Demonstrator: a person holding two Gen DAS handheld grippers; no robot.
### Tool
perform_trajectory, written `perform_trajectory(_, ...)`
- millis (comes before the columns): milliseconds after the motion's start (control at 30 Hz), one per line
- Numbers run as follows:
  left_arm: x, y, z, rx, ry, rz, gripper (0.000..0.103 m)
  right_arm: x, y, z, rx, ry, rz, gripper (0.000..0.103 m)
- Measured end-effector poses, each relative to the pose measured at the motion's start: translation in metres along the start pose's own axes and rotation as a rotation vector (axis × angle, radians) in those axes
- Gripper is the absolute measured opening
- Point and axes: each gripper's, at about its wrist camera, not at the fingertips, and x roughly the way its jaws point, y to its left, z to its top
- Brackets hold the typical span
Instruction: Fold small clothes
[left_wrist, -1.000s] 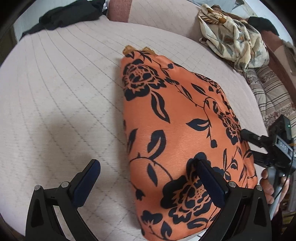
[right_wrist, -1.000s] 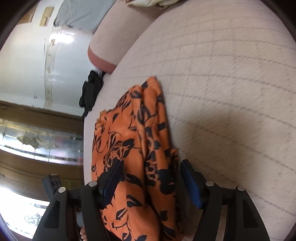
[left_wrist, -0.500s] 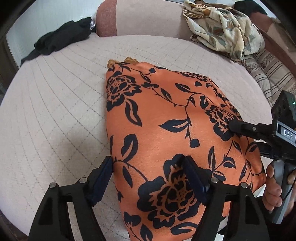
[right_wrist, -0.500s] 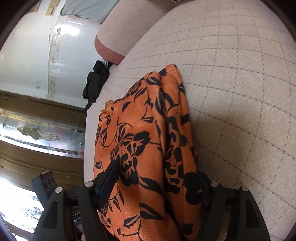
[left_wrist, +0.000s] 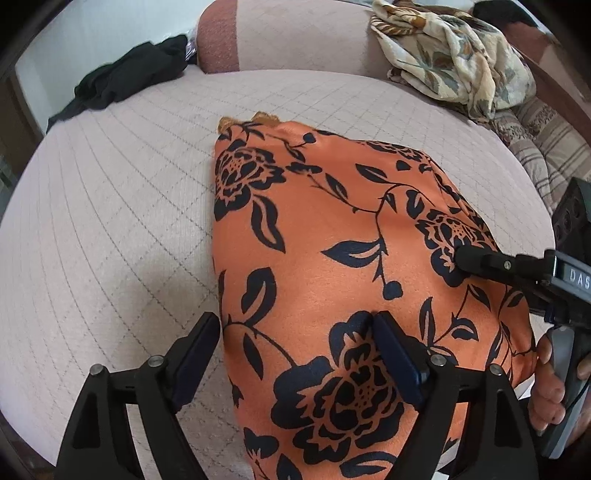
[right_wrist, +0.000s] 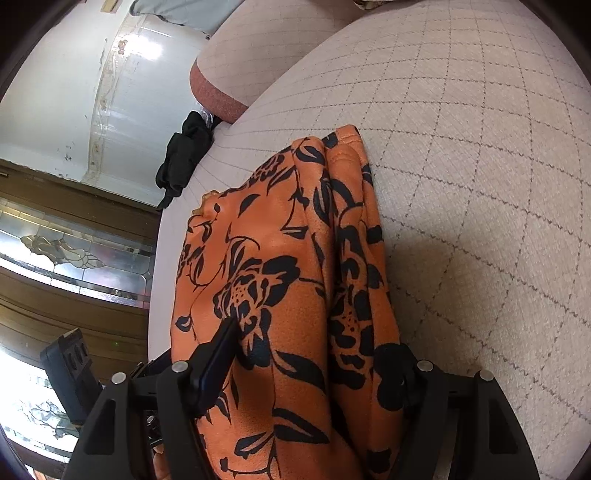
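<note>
The orange floral garment (left_wrist: 332, 266) lies folded in several layers on the quilted beige sofa seat (left_wrist: 110, 221), filling the centre and lower right of the left wrist view. In the right wrist view the garment (right_wrist: 280, 280) runs from the centre to the bottom edge, with stacked fold edges visible along its right side.

The left gripper (left_wrist: 297, 354) straddles the garment's near left edge. One finger rests on the seat beside the cloth and the other presses onto the printed top surface. The jaws stand partly spread with cloth between them; a firm pinch is not evident.

The right gripper (right_wrist: 314, 365) brackets the layered edge at the bottom of its view. One finger lies on the top layer and the other is mostly hidden behind the cloth. Whether it clamps the fabric cannot be determined.

Likely faults from this state:
- The fabric looks smooth and slippery. A partial grip may take only the top layer, so the stack would shear apart when lifted
- Uneven motion between the two grippers would skew the fold line
- The lower finger may snag the quilted seat cover

A black garment (left_wrist: 125, 77) lies at the upper left of the left wrist view and a cream floral cloth (left_wrist: 454, 62) at the upper right, both well apart from the work
</note>
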Motion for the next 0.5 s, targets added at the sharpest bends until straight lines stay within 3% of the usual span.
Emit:
perform_trajectory(200,-0.002,-0.002,-0.003,0.019,-0.022,0.015,0.084,0.001,0.005,-0.002,-0.033,-0.009,-0.033,0.069)
perform_trajectory(500,-0.01,-0.007,-0.006,0.039,-0.057,0.04,0.068,0.0,0.008,-0.003,-0.062,-0.018,-0.055,0.066)
